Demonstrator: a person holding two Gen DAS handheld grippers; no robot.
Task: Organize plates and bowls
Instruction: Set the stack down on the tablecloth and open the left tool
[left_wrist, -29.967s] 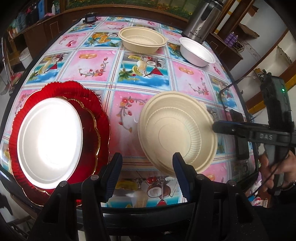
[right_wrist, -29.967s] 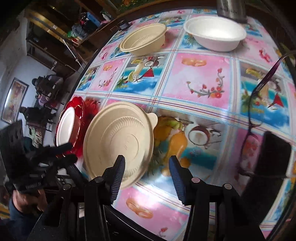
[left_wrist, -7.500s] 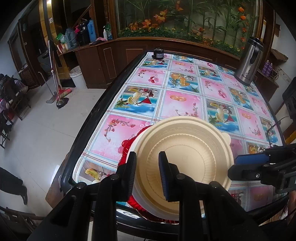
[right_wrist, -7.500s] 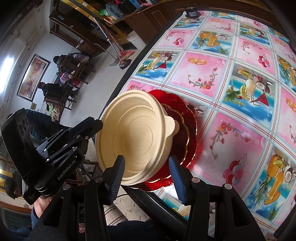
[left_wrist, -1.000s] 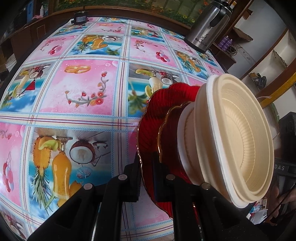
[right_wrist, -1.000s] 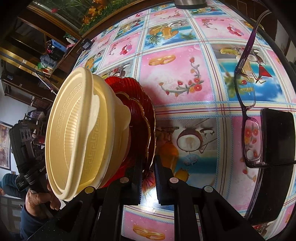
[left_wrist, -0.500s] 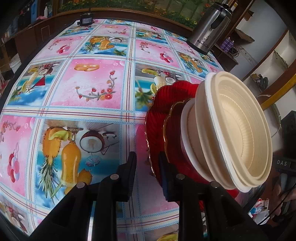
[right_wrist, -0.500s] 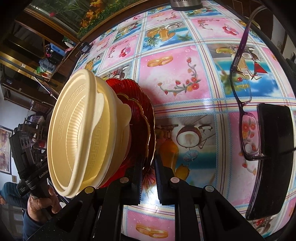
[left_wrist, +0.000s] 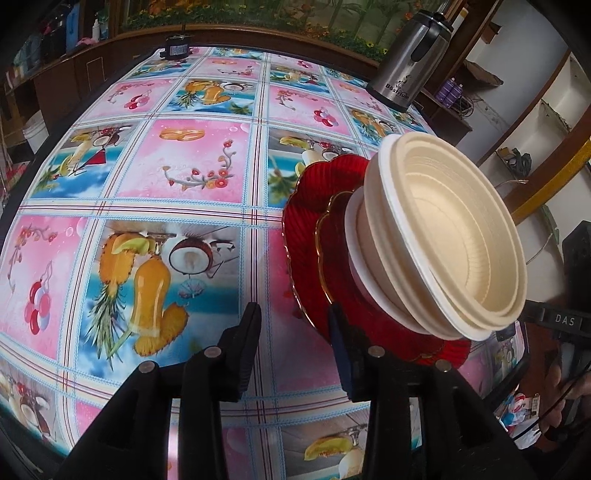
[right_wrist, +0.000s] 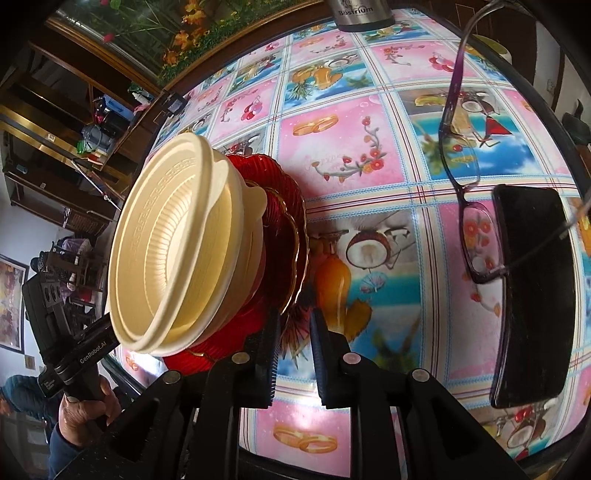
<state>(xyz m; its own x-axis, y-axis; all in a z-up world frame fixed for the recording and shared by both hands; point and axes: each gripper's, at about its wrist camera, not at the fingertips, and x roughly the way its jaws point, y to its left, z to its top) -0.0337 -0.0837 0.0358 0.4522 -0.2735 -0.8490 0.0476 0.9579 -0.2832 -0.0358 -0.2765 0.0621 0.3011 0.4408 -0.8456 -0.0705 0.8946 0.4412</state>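
Cream bowls (left_wrist: 454, 236) nested on scalloped red plates (left_wrist: 314, 221) — both grippers' fingers opening, empty.

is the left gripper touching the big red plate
Apart. In the left wrist view the left gripper has its jaws opening, with patterned tablecloth between them, and the red plate sits just beyond.

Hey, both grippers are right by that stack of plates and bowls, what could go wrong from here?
1. The bowls stand tall on the red plates; a nudge from the opening left gripper might topple them.
2. The right gripper, also opening, sits at the plates' rim and might drag it.
3. Glasses and a phone lie close by and could get knocked.
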